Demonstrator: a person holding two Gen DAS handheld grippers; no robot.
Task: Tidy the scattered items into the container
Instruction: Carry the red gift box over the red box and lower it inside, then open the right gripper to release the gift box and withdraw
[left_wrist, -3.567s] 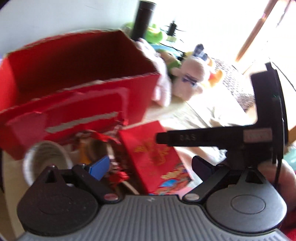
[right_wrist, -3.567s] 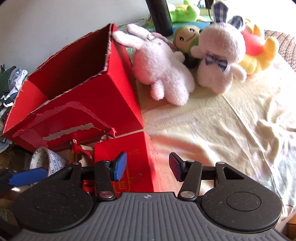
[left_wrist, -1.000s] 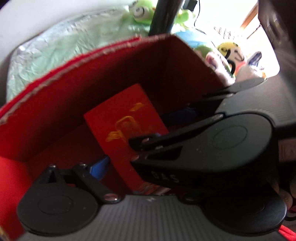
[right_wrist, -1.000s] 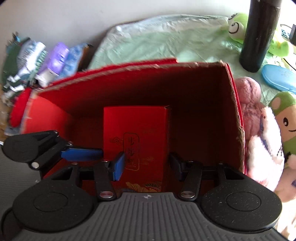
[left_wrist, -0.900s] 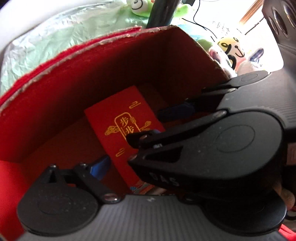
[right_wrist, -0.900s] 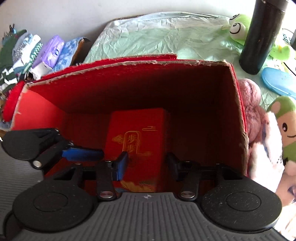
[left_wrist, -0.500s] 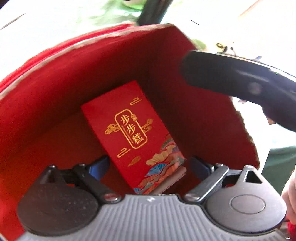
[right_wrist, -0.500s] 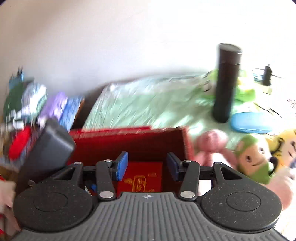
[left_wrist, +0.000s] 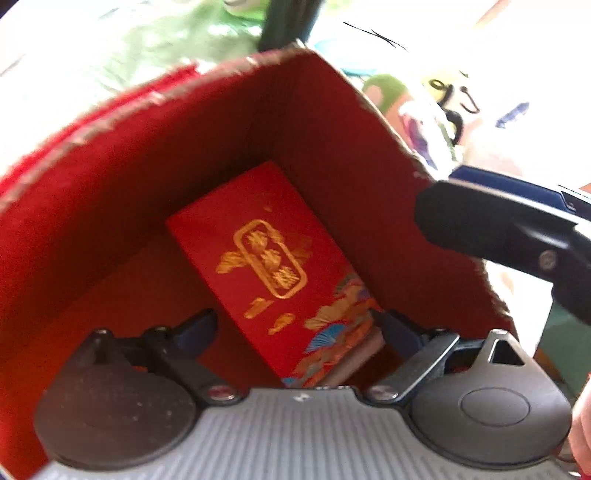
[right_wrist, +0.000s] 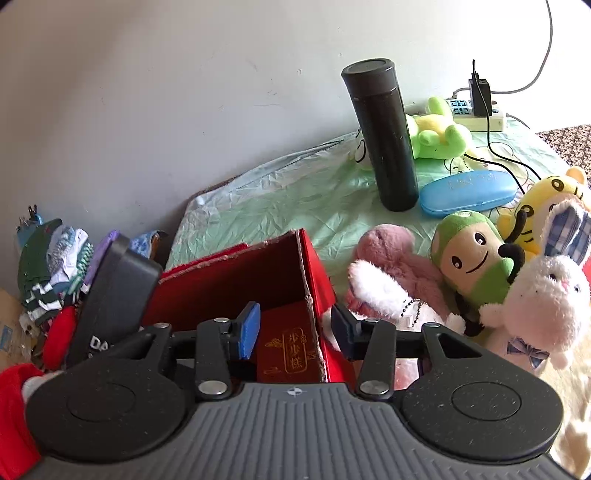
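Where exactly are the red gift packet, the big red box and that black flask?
red gift packet (left_wrist: 273, 258): left wrist view, gold emblem on its face.
big red box (left_wrist: 332, 122): left wrist view, inner right wall.
black flask (right_wrist: 388, 136): right wrist view, mid-body.

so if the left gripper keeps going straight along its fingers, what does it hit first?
Most likely the red gift packet lying inside the red box; it sits between the open fingers of the left gripper. Depth is unclear.
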